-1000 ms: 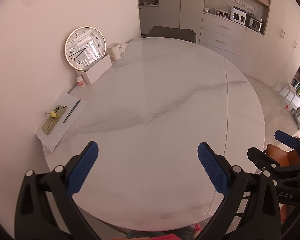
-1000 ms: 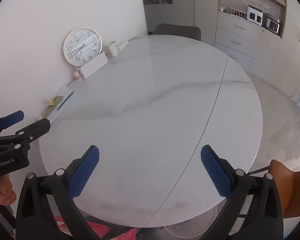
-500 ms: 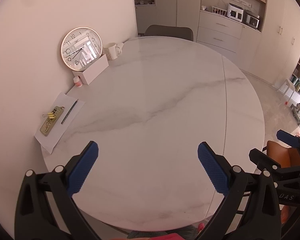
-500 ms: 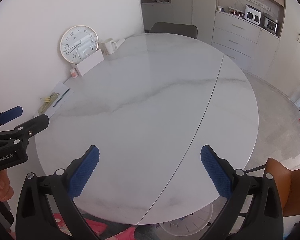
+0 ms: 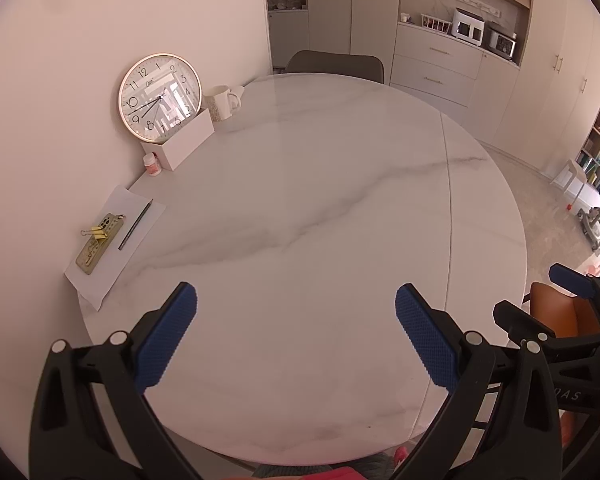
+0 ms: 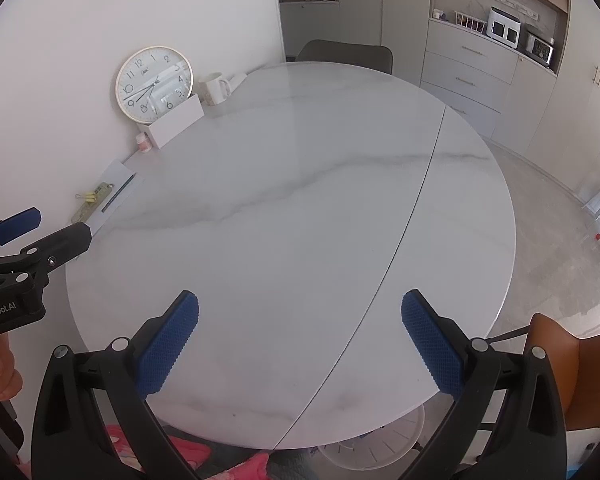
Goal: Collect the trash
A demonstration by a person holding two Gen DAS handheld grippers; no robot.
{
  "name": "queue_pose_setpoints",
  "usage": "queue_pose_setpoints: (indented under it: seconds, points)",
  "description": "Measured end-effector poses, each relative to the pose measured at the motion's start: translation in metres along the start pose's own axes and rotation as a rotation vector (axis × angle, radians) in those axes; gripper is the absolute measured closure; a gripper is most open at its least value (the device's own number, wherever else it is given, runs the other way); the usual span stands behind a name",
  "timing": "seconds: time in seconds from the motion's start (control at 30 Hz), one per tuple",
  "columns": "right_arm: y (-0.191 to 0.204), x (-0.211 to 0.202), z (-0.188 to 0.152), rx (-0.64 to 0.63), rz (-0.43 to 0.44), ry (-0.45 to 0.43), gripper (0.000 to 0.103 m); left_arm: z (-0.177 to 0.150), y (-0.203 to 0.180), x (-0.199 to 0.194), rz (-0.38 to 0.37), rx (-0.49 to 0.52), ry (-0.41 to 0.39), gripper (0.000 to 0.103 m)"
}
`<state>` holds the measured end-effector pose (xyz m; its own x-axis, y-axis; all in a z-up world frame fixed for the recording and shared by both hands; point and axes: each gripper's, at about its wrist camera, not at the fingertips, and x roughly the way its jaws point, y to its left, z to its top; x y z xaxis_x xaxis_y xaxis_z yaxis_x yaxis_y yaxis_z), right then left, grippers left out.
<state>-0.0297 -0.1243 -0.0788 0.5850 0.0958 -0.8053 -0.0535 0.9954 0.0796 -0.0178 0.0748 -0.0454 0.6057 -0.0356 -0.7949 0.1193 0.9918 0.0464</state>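
Table (image 5: 320,220), round, white marble top with a seam running across its right part; broad middle bare. No obvious trash shows on it in either view.

Left gripper (image 5: 296,320): jaws spread wide, nothing between the blue pads, held over the near edge. Right gripper (image 6: 300,324): likewise wide apart and empty, over the near edge, just right of the other.

Items along the left edge, against the wall: clock (image 5: 160,98) leaning upright behind a white box (image 5: 184,140); mug (image 5: 220,102) beside the box toward the far edge; small pink-labelled bottle (image 5: 153,165) at the box's near end; sheet of paper (image 5: 112,248) carrying a pencil (image 5: 135,225), a flat olive case (image 5: 98,244) and a yellow binder clip (image 5: 96,233).

Below the near edge, right wrist view: white slatted basket (image 6: 376,440), probably the bin, partly hidden.

Hazards, as judgement: with no clear target, the paper group may be mistaken for trash and kept things discarded. A wide grip on the thin sheet could slide it off the edge, spilling pencil and clip. A reach toward the bottle risks knocking the leaning clock.
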Motion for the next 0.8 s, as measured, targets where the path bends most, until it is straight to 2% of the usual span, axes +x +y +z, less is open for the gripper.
queue_pose_setpoints:
  seconds: [0.8]
  points:
    - [0.0010,0.0071,-0.0027,0.006,-0.008,0.017,0.002,0.0065,0.0088,0.0065,-0.009,-0.003,0.005,0.008]
